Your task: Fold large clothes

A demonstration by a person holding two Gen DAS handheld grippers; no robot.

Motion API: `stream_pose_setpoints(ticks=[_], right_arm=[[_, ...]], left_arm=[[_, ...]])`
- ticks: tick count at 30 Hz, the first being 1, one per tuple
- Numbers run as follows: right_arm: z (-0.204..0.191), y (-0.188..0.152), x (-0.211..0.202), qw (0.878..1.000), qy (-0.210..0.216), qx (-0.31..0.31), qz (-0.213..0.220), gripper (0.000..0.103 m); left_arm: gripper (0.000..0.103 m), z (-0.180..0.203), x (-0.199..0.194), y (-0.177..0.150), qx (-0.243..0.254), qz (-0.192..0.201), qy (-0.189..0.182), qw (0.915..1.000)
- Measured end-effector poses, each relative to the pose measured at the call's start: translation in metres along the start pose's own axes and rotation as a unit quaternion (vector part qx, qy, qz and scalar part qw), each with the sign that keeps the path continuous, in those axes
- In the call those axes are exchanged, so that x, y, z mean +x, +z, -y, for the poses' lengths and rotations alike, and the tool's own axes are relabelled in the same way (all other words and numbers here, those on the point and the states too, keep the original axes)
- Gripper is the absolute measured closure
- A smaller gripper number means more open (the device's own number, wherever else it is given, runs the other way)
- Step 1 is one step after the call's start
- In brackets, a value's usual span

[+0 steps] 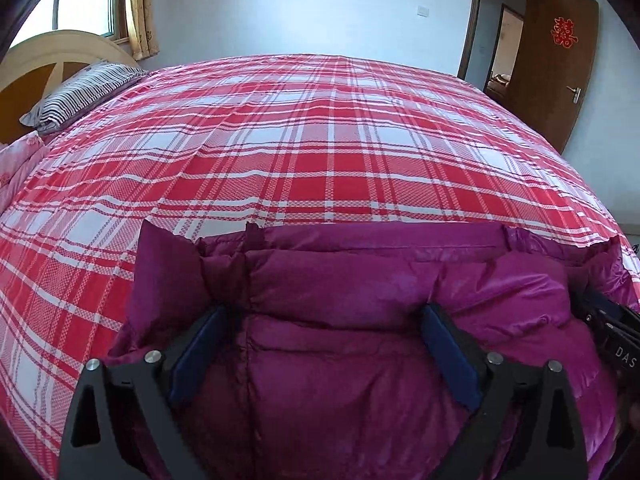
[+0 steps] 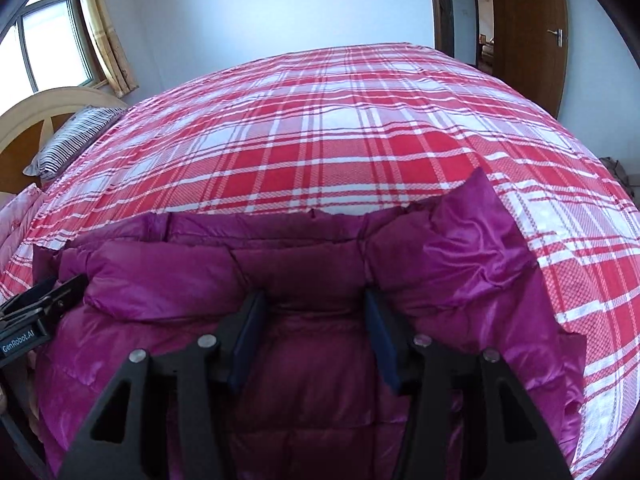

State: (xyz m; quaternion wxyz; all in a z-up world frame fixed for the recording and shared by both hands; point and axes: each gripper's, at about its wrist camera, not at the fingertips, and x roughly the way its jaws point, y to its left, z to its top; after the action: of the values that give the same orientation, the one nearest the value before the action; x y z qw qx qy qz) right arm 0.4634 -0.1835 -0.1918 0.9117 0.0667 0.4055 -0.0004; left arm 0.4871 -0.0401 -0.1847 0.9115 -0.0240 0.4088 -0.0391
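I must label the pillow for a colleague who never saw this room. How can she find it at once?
Start from the big bed with the red and white checked cover. Follow it to the curved wooden headboard below the window. The pillow lies there, the only thing with thin dark and white stripes.

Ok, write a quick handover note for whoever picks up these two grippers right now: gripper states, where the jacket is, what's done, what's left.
Left hand-held gripper: jaws wide open over the purple down jacket, pads not pressing on it.
Right hand-held gripper: jaws partly open, a ridge of jacket fabric between the pads, no clear pinch.
Jacket: bunched at the near edge of the bed on the red plaid sheet; one corner sticks up on each side.
Done: jacket laid on the bed.
Left: flatten it, fold it, tidy the bundle.
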Motion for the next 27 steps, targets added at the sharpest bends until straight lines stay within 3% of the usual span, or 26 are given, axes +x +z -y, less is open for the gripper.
stream_pose_setpoints(ticks=[14,27], right_arm=[[-0.003,-0.002,0.005,1.0,-0.021,-0.01,-0.003,0.049],[-0.014,0.0,0.0,0.998,-0.062,-0.022,-0.009,0.048]], left_arm=[[0.001,0.004,0.012,-0.002,0.011,-0.022,0.02,0.9995],[0.001,0.008,0.015,-0.004,0.018,-0.015,0.035,0.9991]])
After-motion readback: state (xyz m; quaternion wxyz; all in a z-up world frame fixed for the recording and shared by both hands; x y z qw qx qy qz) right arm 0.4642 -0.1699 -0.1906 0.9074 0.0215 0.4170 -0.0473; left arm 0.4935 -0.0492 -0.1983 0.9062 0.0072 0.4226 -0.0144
